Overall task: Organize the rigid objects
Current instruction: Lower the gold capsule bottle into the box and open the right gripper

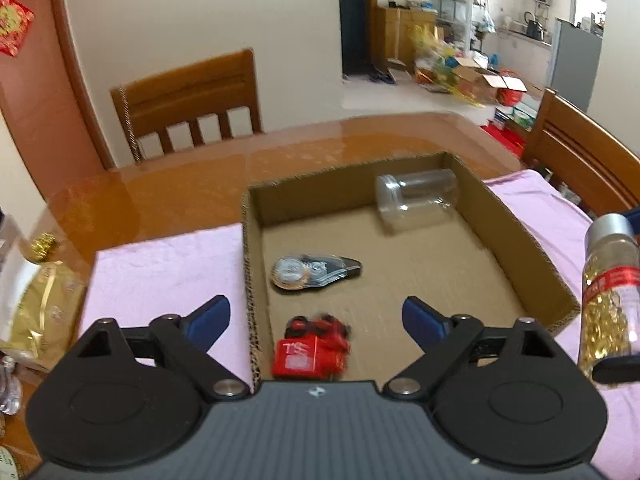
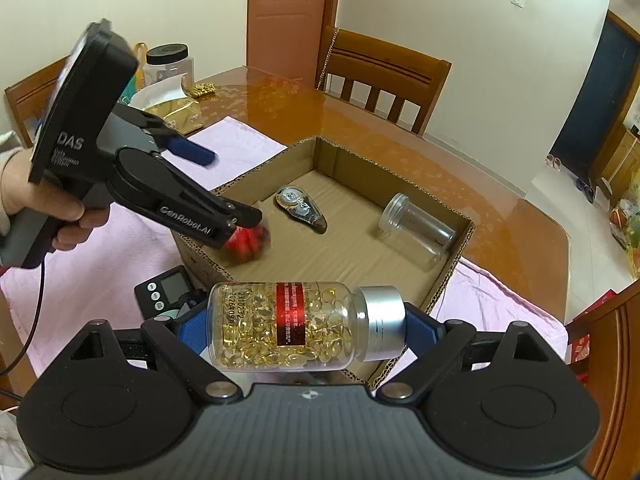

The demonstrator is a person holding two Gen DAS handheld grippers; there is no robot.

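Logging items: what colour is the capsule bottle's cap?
Silver cap, clearest in the right wrist view.

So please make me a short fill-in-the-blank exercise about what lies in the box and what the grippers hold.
1. The right gripper holds a capsule bottle with a ____ cap.
2. The empty clear jar lies on its ____.
3. The left gripper is ____ above a red object in the cardboard box.

Missing words: silver; side; open

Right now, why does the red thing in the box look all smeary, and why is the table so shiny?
Left wrist view: the red object is smeared by motion blur, while the correction tape looks sharper. Right wrist view: the red object is blurred too, the capsule bottle is crisp, and the glossy table reflects room light. Both views bend straight edges, being fisheye.
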